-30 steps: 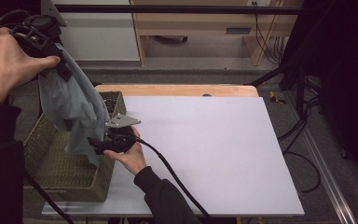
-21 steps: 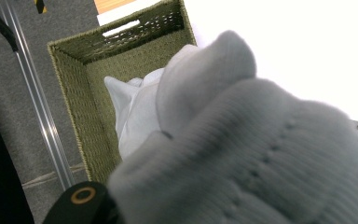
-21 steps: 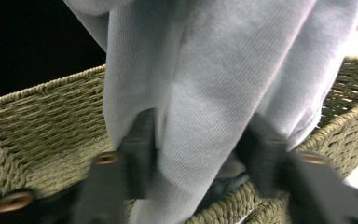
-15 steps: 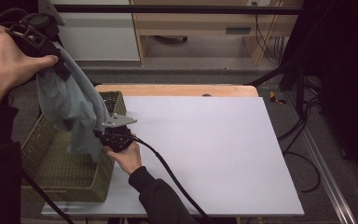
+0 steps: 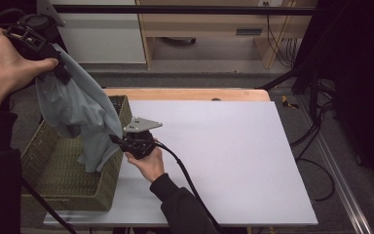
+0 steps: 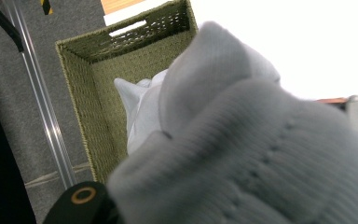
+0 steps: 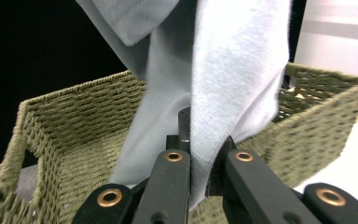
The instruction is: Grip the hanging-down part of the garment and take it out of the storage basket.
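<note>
Pale blue cloth (image 5: 80,114), hung over green woven basket (image 5: 53,175) at left of white table (image 5: 233,156). Top edge clamped in left gripper (image 5: 53,66), raised high at upper left of high view. Lower fold pinched by right gripper (image 5: 119,141) at basket's near rim, jaws just closed on it. Right gripper view: fold (image 7: 214,93) between narrow jaws, basket (image 7: 74,121) behind. Left gripper view: ribbed knit (image 6: 261,158) close up hiding jaws, more cloth (image 6: 140,112) lying in basket (image 6: 88,84) below.
</note>
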